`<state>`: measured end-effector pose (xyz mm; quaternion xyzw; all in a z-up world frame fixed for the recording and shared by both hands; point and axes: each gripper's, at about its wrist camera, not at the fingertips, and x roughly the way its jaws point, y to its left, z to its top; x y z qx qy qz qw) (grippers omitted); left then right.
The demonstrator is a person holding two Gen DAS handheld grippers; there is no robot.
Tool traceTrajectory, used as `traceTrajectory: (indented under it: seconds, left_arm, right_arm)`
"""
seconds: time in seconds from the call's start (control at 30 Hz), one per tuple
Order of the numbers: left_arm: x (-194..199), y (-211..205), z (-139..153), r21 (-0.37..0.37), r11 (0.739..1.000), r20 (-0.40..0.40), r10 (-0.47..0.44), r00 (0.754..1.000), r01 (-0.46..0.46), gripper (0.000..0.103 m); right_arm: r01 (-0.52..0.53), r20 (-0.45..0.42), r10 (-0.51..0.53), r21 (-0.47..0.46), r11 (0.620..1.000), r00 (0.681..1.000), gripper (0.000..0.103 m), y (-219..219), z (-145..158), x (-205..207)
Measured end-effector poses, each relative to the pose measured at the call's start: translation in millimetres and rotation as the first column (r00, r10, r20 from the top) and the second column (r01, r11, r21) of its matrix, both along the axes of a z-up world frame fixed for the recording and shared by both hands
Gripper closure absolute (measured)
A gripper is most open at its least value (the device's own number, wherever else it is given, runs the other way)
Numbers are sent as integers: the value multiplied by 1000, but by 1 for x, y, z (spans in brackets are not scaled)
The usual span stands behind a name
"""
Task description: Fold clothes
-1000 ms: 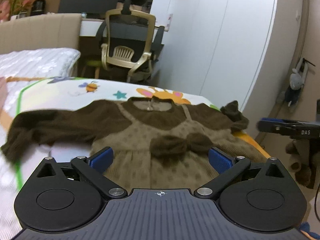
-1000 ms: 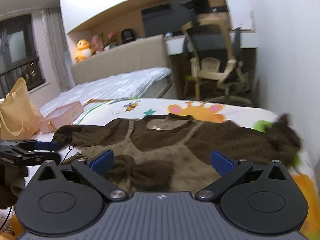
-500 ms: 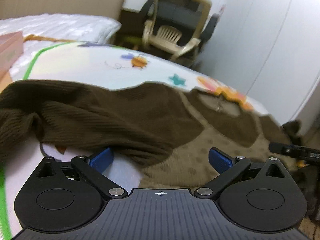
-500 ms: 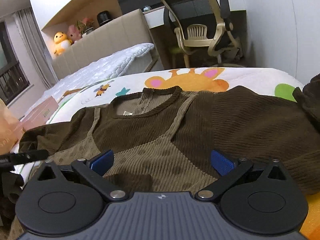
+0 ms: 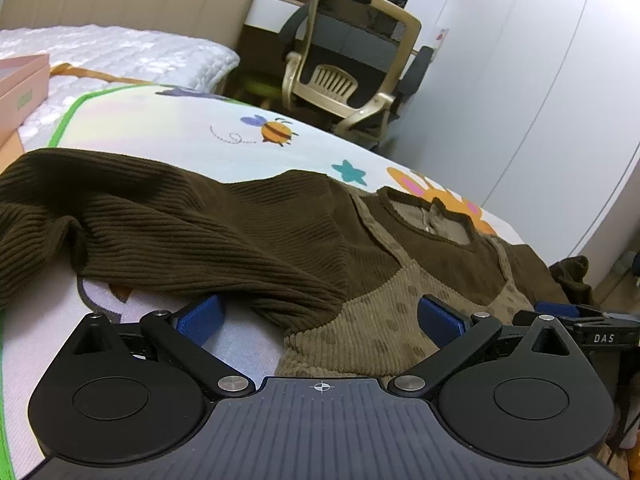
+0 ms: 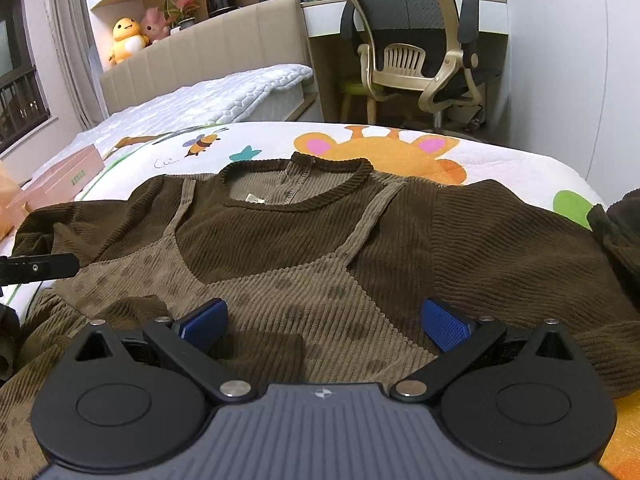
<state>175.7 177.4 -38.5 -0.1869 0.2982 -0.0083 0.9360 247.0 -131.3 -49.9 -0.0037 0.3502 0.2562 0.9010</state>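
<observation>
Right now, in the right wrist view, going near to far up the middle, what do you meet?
Right gripper, jaws open → brown dress → its neckline → giraffe print on the play mat → office chair.

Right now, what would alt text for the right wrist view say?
A brown knit dress with a tan dotted pinafore front lies spread flat on a cartoon-print mat, the open right hand-held gripper low over its chest. Behind stand a bed and an office chair.
</observation>
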Motion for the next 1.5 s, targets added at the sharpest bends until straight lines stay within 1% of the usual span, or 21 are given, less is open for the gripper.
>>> traceTrajectory:
  seconds: [0.1, 0.3, 0.47, 0.77, 0.93, 1.03, 1.13, 1.2, 1.3, 1.4, 1.5]
  left_arm:
    - [-1, -1, 0, 4, 1000, 7, 6, 1000, -6, 0]
    - [-2, 1, -1, -10, 1000, 18, 13, 1000, -13, 0]
    - [-1, -3, -1, 19, 1000, 8, 13, 1000, -13, 0]
    - [-3, -2, -1, 17, 1000, 9, 12, 1000, -12, 0]
    - [-3, 1, -1, -6, 1000, 16, 15, 1000, -15, 0]
    - [-1, 1, -1, -6, 1000, 8, 12, 1000, -12, 0]
    - [4, -2, 2, 20, 1000, -19, 9, 1000, -8, 0]
    - [6, -2, 3, 11, 1000, -36, 25, 999, -25, 0]
    - [7, 5, 5, -67, 995, -46, 76, 996, -79, 0]
    - [4, 14, 6, -145, 982, -57, 114, 992, -121, 0]
    - [-3, 14, 10, -152, 978, -76, 134, 988, -144, 0]
  right_arm:
    - [0, -2, 0, 9, 1000, 1000, 0, -2, 0, 0]
    - [2, 2, -2, 1, 1000, 1000, 0, -1, 0, 0]
    - [1, 2, -1, 3, 1000, 1000, 0, -1, 0, 0]
    - [2, 2, -2, 4, 1000, 1000, 0, 0, -1, 0]
    - [0, 1, 0, 3, 1000, 1000, 0, -1, -1, 0]
    - [0, 0, 0, 5, 1000, 1000, 0, -1, -1, 0]
    - [-1, 0, 1, 7, 1000, 1000, 0, -2, -1, 0]
    - [-2, -1, 2, 8, 1000, 1000, 0, -2, -1, 0]
    - [-3, -2, 3, 8, 1000, 1000, 0, -2, 0, 0]
    - [-5, -3, 5, 7, 1000, 1000, 0, -2, 0, 0]
    - [-6, -4, 6, 3, 1000, 1000, 0, -2, 0, 0]
